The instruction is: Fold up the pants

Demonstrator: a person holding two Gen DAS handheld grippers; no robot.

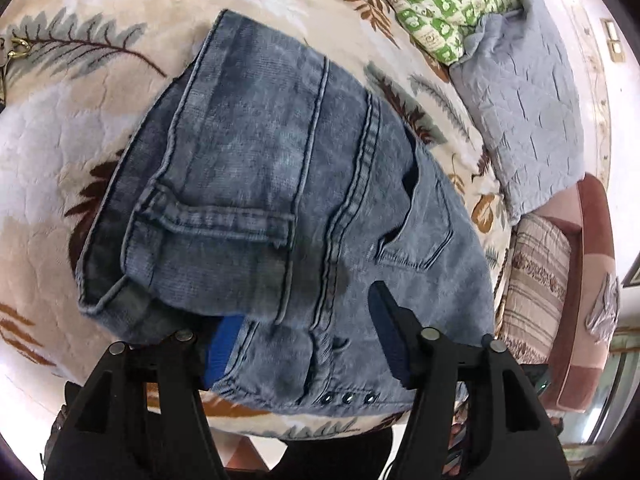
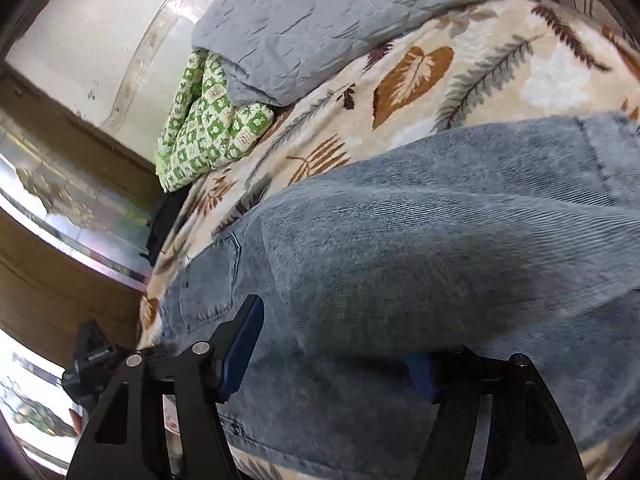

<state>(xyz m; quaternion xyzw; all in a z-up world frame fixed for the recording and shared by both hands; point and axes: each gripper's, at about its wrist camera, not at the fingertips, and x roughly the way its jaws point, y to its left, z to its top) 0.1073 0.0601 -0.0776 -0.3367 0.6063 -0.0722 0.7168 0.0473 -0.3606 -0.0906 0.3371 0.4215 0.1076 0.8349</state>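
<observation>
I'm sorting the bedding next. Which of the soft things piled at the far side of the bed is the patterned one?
The green-and-white checked quilt, printed with small motifs. The grey quilted blanket lying against it is one plain colour, only stitched.

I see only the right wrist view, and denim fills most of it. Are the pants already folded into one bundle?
Observer: Yes. In the left wrist view the jeans lie as one compact folded bundle on the leaf-patterned blanket.
Operator: Where is a leg hem?
Observer: One hem lies on top, across the left half of the bundle.
Operator: What marks the near edge?
Observer: Three metal rivets show in a row on the bundle's near edge.
</observation>
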